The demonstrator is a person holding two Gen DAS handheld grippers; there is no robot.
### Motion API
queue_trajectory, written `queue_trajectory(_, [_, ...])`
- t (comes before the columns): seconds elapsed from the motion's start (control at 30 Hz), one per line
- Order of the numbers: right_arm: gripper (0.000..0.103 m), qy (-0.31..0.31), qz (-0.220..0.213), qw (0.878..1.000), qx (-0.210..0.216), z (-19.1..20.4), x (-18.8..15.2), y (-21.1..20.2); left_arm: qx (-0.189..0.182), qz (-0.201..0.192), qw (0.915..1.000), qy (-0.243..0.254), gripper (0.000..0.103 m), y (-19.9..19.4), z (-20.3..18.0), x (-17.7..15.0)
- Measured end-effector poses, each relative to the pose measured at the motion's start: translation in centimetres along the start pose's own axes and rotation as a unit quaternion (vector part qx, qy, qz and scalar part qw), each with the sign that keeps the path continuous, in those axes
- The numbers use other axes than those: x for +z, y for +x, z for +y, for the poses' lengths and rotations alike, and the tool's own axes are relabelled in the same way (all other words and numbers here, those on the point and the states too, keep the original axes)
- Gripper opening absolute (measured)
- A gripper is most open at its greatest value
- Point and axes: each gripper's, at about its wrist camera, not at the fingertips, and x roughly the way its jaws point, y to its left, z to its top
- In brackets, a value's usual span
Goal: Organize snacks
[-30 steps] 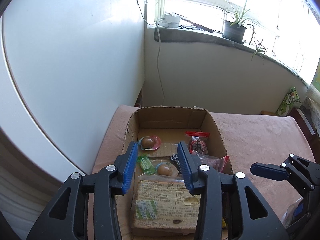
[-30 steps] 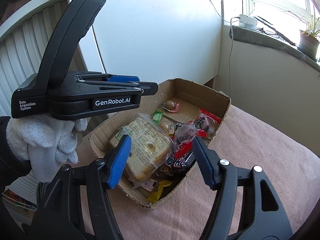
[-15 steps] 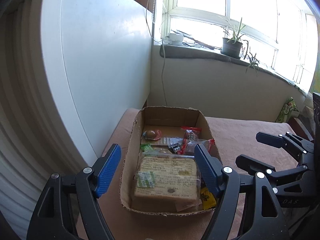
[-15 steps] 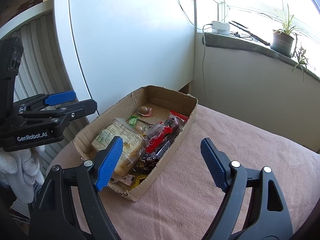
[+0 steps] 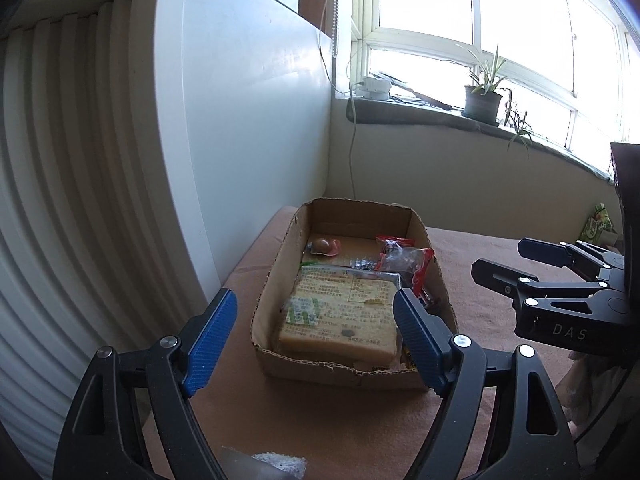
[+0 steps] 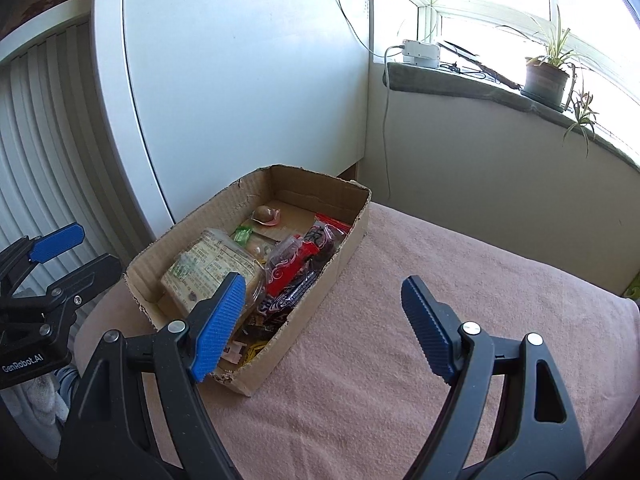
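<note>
I am holding the left gripper with its blue pads spread wide and nothing between them, low in its own frame, and the right gripper is gaping just as wide and just as empty at the bottom of its view. Between the left pads I am looking straight at the cardboard box, sitting in the centre of the frame on the pink cloth-covered surface near the white wall. Inside, the large wrapped bread pack is lying flat against the box's near end, filling most of its width. Behind it, toward the upper middle of the frame, the red snack bags are piling along the right wall, and a small packet holding something brown and round is resting on the bare floor at the far end. From the right view I am also seeing dark and yellow wrappers jammed along the nearer wall. I am judging the job close to finished: every snack I can see is in the box, the cloth around it is showing no loose items, and at most some tidying of the heap is remaining.
</note>
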Motion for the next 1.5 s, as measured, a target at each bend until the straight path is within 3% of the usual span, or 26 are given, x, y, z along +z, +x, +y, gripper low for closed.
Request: queue_trajectory(1.5, [0.083,-0.019,0.003,1.000,0.001,0.3,-0.2,-0.3,0.007,-0.009,0.9999,0.007,0.081,-1.4,-0.9,-0.2])
